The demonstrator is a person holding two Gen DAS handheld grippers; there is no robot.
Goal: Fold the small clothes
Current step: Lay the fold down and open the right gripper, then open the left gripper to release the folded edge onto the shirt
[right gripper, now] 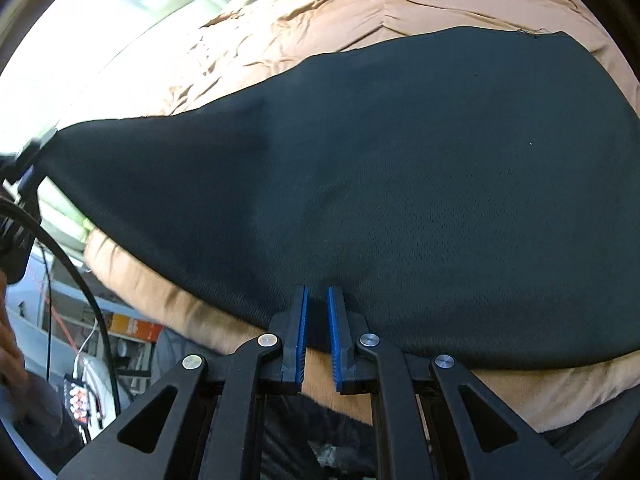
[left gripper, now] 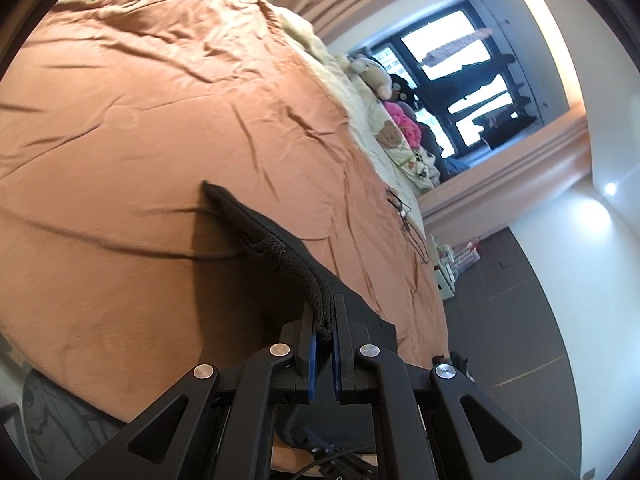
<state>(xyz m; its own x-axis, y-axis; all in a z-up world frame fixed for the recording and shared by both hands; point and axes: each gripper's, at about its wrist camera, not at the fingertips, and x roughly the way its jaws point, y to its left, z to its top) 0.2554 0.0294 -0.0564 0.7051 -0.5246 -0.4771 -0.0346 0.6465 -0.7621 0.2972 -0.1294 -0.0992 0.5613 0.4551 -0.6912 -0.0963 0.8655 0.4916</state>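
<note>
A black mesh garment point(right gripper: 400, 184) lies spread over the orange-brown duvet point(right gripper: 360, 8), its left corner lifted off the bed. My right gripper point(right gripper: 317, 300) is shut on its near edge, with dark cloth pinched between the blue pads. In the left wrist view the garment point(left gripper: 248, 224) hangs stretched from my left gripper point(left gripper: 325, 322), which is shut on its braided black cord point(left gripper: 308, 276) and the bunched edge. The left gripper point(right gripper: 24, 164) also shows blurred at the far left of the right wrist view, holding that raised corner.
The duvet point(left gripper: 160, 120) covers a wide bed. Plush toys point(left gripper: 376, 76) and patterned pillows point(left gripper: 404, 140) line its far side below a dark window point(left gripper: 460, 80). A thin cord point(left gripper: 404, 216) lies on the duvet. Shelves point(right gripper: 120, 332), a black cable point(right gripper: 80, 272) and a hand point(right gripper: 10, 360) show at left.
</note>
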